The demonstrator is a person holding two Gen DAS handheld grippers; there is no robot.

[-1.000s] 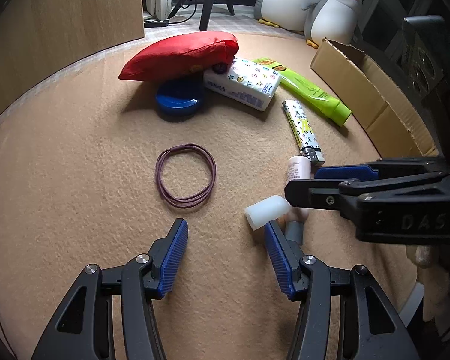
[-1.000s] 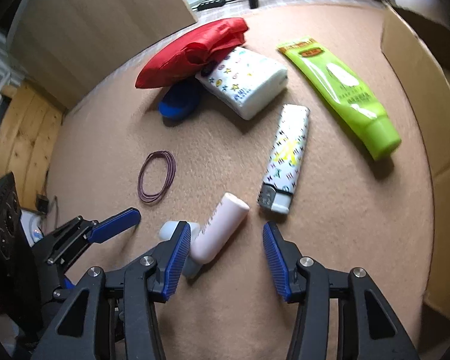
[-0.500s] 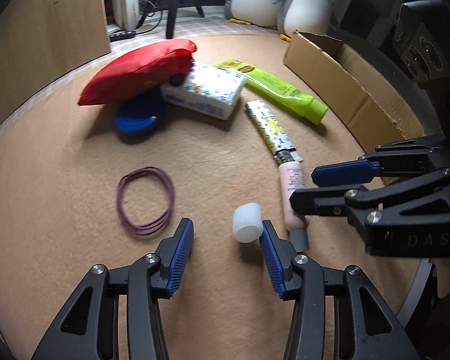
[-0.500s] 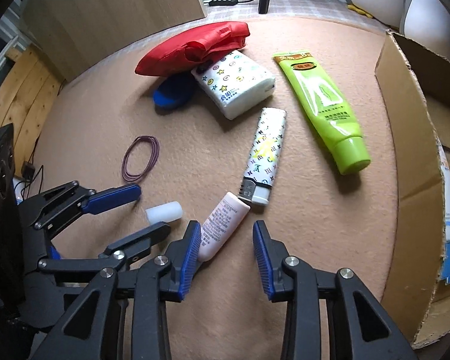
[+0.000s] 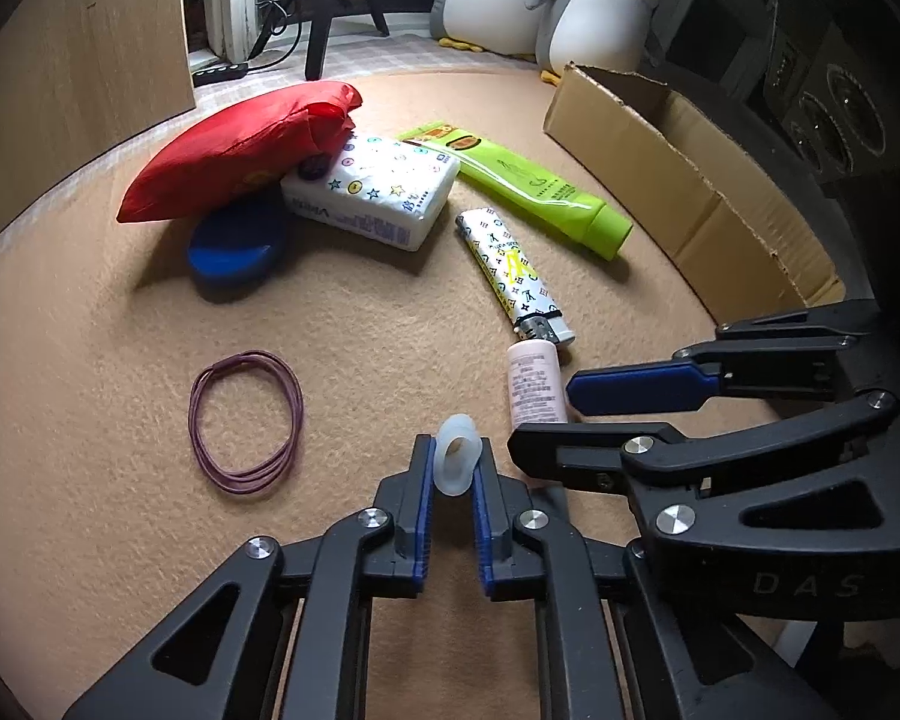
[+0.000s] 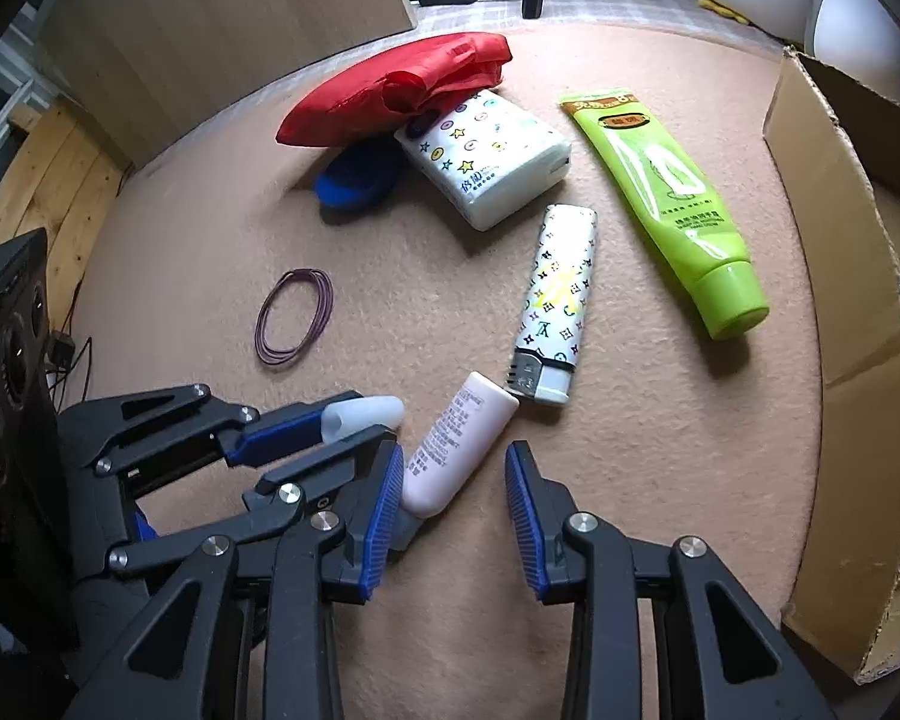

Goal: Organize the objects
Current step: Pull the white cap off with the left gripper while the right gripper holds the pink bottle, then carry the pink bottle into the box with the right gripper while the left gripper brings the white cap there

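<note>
Left hand-held gripper (image 5: pixel 456 468): jaws closing, blue pads pinching a small translucent white cap (image 5: pixel 457 461), which looks squashed oval between them, open end toward the camera. The cap sits just beside the pink tube's (image 6: pixel 456 441) lower end.

Right hand-held gripper (image 6: pixel 453 492): jaws closing but still spread. The pink tube lies between them on the tan surface (image 6: pixel 630 420), resting against the left pad, clear of the right one. Tube is pale pink, cylindrical, with small printed text and a grey neck at the uncapped end. Its far end lies just beside the patterned lighter (image 6: pixel 555 306).
</note>
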